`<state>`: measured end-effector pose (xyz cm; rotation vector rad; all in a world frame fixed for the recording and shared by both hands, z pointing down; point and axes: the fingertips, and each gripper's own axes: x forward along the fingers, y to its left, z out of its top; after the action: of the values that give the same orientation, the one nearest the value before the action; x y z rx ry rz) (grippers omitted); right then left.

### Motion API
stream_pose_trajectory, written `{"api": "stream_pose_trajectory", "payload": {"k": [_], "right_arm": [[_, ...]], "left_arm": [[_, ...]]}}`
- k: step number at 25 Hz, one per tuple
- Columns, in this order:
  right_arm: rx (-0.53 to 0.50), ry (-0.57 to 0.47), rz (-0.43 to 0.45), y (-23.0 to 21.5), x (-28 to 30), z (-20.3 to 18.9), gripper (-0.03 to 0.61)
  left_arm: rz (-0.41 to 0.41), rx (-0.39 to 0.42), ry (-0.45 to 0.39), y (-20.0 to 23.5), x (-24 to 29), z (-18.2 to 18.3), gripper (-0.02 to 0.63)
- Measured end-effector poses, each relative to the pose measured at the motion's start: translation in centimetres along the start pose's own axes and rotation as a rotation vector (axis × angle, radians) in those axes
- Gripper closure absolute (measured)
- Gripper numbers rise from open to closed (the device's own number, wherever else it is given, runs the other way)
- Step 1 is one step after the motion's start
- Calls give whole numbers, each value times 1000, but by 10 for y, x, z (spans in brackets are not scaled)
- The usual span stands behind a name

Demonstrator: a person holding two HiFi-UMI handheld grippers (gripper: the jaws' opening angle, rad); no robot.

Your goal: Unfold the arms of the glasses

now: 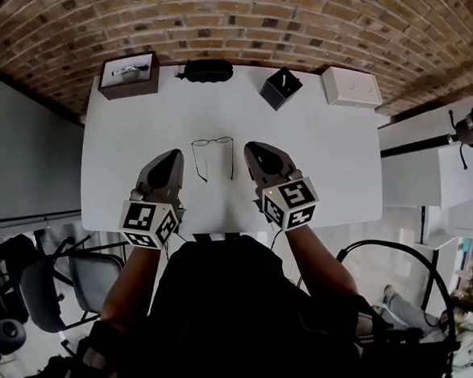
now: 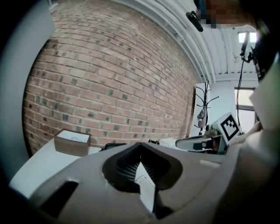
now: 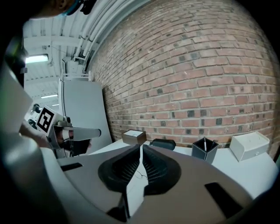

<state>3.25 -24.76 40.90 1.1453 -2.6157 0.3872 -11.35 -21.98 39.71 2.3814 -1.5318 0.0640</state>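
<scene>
And there the glasses (image 1: 212,142) sat, flat on the white table (image 1: 327,166), lenses toward the brick wall (image 1: 257,16) and both arms swung out, running back toward the person. The two grippers hung above the near part of the table, one on each side of the glasses and touching neither arm. The left gripper (image 1: 175,153) was pinched right down, its ribbed pads meeting at the tip, with nothing caught between them. The right gripper (image 1: 253,148) was much the same, jaws drawn in to the thinnest of slits and empty. Through that slit in the right gripper view a wisp of wire frame showed down on the tabletop, well clear of the pads. Each gripper pointed out across the table toward the wall, marker cubes back by the person's wrists. Along the far edge stood a tidy row: a brown box (image 1: 130,74) with something small inside at the left, a black case (image 1: 206,70) next to it, a black pen holder (image 1: 281,87) after that, and a white box (image 1: 351,86) at the right end. All four stood well apart from the glasses. A chair (image 1: 60,285) waited off the table's near left corner.
</scene>
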Motion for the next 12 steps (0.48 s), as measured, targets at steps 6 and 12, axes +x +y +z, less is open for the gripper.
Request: {"api": "stream_pose_trajectory", "payload": {"k": [6,12], "right_arm": [[-57,-99,12,14,-29,46,560],[-43,-199,-26,19,-54,80,569]], "left_arm": [[40,43,-56,-12,-24,38,603],[56,38,-94,-25,-39,61,603]]}}
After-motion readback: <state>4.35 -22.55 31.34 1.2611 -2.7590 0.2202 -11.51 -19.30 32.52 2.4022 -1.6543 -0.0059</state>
